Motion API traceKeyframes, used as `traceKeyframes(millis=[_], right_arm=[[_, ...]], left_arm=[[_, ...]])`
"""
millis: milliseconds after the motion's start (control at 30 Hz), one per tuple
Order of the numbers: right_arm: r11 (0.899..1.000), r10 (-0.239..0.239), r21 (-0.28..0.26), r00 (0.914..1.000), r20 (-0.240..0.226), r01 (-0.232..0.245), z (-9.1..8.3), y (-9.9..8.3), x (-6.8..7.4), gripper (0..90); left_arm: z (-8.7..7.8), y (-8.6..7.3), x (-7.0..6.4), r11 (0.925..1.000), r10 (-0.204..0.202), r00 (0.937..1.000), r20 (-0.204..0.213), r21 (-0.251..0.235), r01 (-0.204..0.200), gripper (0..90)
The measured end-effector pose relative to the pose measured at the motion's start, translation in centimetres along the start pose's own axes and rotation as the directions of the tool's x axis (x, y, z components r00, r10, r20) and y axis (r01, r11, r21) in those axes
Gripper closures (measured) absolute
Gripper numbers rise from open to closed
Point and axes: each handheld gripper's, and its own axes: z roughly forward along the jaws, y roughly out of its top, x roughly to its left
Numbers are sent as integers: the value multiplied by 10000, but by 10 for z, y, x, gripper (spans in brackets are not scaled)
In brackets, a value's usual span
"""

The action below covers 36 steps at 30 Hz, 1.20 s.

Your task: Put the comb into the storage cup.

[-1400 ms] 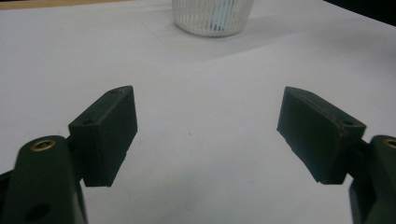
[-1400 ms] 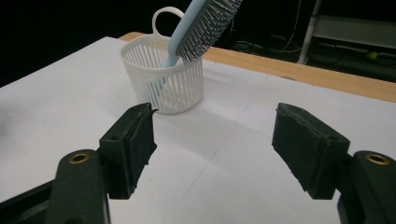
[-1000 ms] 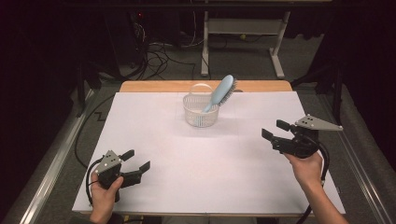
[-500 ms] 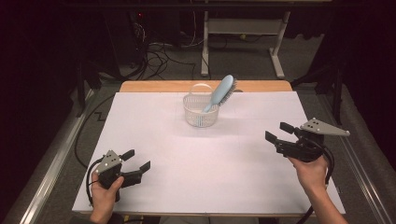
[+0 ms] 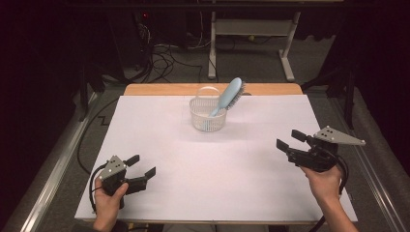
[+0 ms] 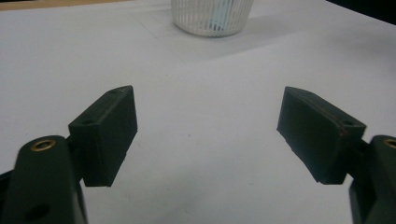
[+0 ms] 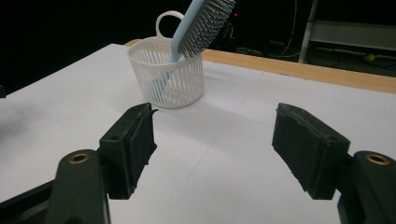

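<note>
White desk (image 5: 208, 164): brush (image 5: 227, 95) stands tilted in basket (image 5: 208, 115); both my claws, left (image 5: 138, 170) & right (image 5: 289, 141), open, empty.

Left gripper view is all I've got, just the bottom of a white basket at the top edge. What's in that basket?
Observer: A light blue hairbrush stands in the basket, handle down, head leaning over the rim toward the person's right.
Operator: Which way do the bristles face?
Observer: In the right gripper view the bristles face that camera's right and downward.
Operator: Does the basket have a handle?
Observer: Yes, a white loop handle rises from its far rim.
Operator: And the other gripper?
Observer: The right gripper is open, above the table's right side, apart from the basket. The left gripper is open too.
</note>
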Motion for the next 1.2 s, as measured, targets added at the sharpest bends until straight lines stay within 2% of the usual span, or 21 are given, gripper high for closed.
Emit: traceKeyframes(millis=[1200], right_arm=[[9996,186,-232,9998,97,-184,-27,-14,-1,304]], left_arm=[[0,0,-1,9999,86,9999,63,-54,-86,210]])
